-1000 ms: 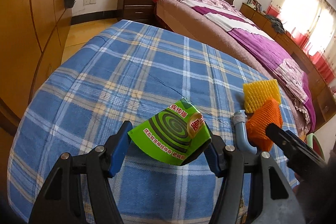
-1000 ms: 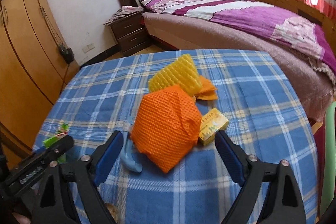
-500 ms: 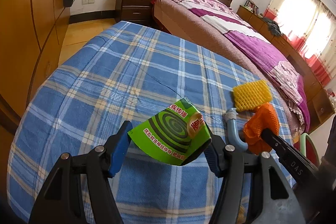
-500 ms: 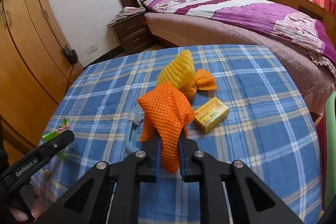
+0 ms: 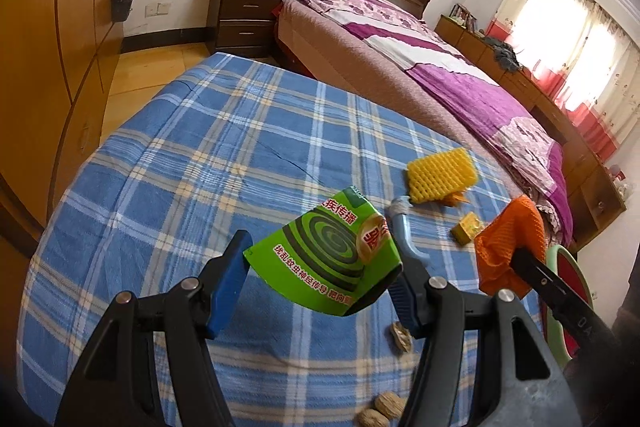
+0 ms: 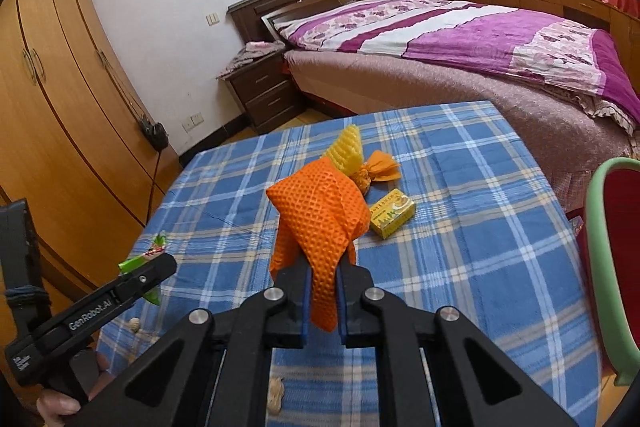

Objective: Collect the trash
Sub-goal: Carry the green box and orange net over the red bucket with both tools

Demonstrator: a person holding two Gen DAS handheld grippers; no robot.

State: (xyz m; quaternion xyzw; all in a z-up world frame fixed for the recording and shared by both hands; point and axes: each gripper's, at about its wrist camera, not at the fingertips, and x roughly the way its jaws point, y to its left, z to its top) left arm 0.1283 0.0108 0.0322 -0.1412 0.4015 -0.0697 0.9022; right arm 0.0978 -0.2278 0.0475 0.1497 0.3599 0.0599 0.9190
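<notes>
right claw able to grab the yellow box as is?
Probably not. The right claw is shut on the orange foam net, so it has no free grip. The path itself looks clear: the yellow box lies bare on the blue plaid cloth just beyond it.

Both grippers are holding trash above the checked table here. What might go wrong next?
1. The right gripper pinches only a fold of the orange foam net; it may slip out.
2. The left gripper holds the green box by its edges; it may tilt free.
</notes>
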